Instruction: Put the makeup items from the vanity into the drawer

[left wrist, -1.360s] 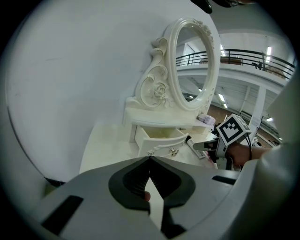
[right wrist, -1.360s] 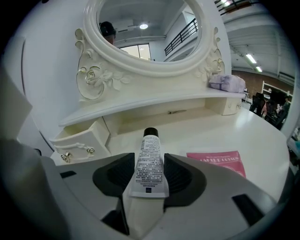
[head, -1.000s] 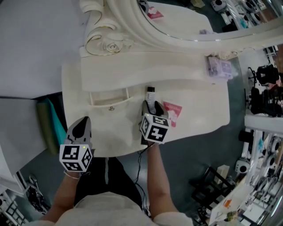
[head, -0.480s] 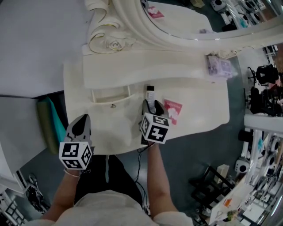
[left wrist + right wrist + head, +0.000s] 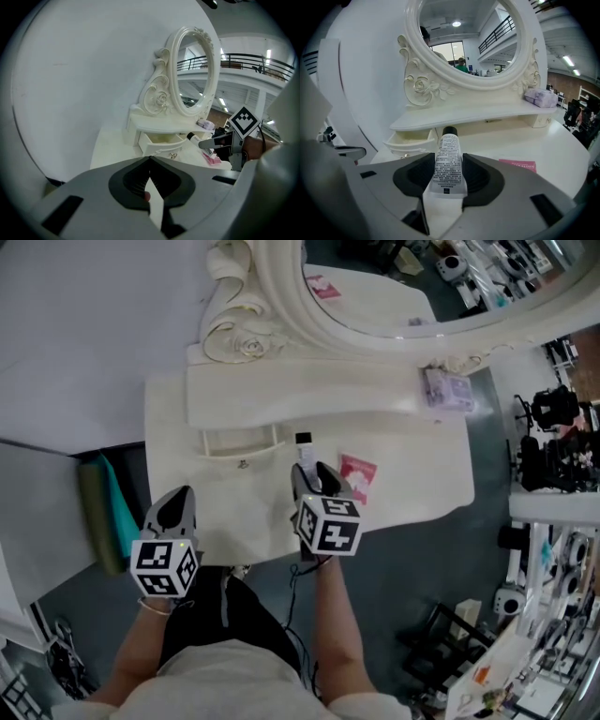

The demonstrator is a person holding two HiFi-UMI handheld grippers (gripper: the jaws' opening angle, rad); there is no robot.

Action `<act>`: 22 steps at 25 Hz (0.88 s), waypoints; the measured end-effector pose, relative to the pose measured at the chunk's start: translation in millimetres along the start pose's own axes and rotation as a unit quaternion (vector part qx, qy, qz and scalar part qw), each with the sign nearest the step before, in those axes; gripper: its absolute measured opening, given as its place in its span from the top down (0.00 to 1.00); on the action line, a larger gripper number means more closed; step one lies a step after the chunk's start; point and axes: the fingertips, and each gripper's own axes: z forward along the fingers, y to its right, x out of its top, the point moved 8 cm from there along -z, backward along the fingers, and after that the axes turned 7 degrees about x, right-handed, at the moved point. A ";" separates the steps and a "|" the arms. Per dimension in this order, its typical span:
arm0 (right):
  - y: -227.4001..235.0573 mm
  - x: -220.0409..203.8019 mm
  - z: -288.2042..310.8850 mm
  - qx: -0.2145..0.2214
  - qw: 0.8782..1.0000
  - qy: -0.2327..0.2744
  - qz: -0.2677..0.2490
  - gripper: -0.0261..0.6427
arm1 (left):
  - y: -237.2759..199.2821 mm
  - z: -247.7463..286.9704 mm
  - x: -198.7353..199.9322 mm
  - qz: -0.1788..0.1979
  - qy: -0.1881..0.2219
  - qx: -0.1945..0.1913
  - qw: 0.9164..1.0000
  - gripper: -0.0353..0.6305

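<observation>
My right gripper (image 5: 314, 474) is shut on a white makeup tube (image 5: 303, 446) with a black cap, held above the vanity top (image 5: 412, 474). In the right gripper view the tube (image 5: 449, 159) stands between the jaws, cap pointing at the mirror. The small drawer (image 5: 234, 444) stands open to the tube's left and shows again in both gripper views (image 5: 410, 138) (image 5: 159, 139). A pink packet (image 5: 357, 474) lies flat just right of the gripper. A purple pack (image 5: 446, 388) sits on the upper shelf. My left gripper (image 5: 174, 504) hangs shut and empty off the table's front left.
The oval mirror (image 5: 375, 287) with its carved frame rises behind the shelf. A green and teal object (image 5: 103, 512) stands beside the vanity's left edge. Dark equipment and shelving (image 5: 553, 427) crowd the floor at the right.
My right gripper has risen with the tube and drifted left toward the drawer, uncovering more of the pink packet. The left gripper has stayed put.
</observation>
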 end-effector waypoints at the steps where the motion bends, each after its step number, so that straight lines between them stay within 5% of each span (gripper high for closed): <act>1: -4.4 2.1 -3.5 0.009 1.000 -0.001 -0.006 0.67 | 0.1 -2.9 0.1 -0.003 0.001 0.000 1.000 0.94; 11: -60.8 28.7 -5.1 0.115 0.985 -0.045 -0.123 0.67 | -0.3 -22.9 12.5 -0.013 0.027 0.005 1.000 0.94; 22: -97.4 47.2 24.0 0.194 0.928 -0.153 -0.278 0.67 | -9.1 -25.1 20.5 -0.020 0.032 0.015 0.999 0.94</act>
